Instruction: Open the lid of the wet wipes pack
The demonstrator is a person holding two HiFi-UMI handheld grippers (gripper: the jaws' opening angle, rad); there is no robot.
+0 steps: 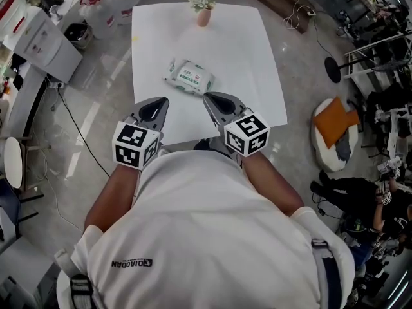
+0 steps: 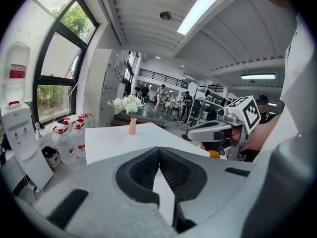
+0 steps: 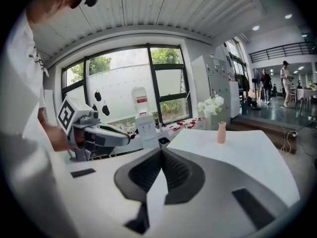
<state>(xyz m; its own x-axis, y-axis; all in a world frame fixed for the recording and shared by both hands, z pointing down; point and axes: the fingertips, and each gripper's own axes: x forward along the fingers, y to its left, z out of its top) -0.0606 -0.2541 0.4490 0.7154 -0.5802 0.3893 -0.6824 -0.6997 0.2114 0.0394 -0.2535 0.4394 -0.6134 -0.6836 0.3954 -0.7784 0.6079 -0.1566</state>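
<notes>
The wet wipes pack (image 1: 188, 77), white with green print, lies flat at the middle of the white table (image 1: 244, 63). Its lid looks closed. My left gripper (image 1: 162, 102) hovers over the table's near edge, just short of the pack and to its left. Its jaws meet at the tips with nothing between them (image 2: 159, 148). My right gripper (image 1: 208, 98) is beside it, its tip close to the pack's near right corner, also shut and empty (image 3: 161, 150). The pack is hidden behind the jaws in both gripper views.
A pink vase of white flowers (image 1: 203, 15) stands at the table's far edge. Water bottles (image 1: 109, 2) and a water dispenser (image 1: 38, 44) stand on the floor at the far left. A round stool with an orange cushion (image 1: 335, 131) and seated people (image 1: 360, 198) are to the right.
</notes>
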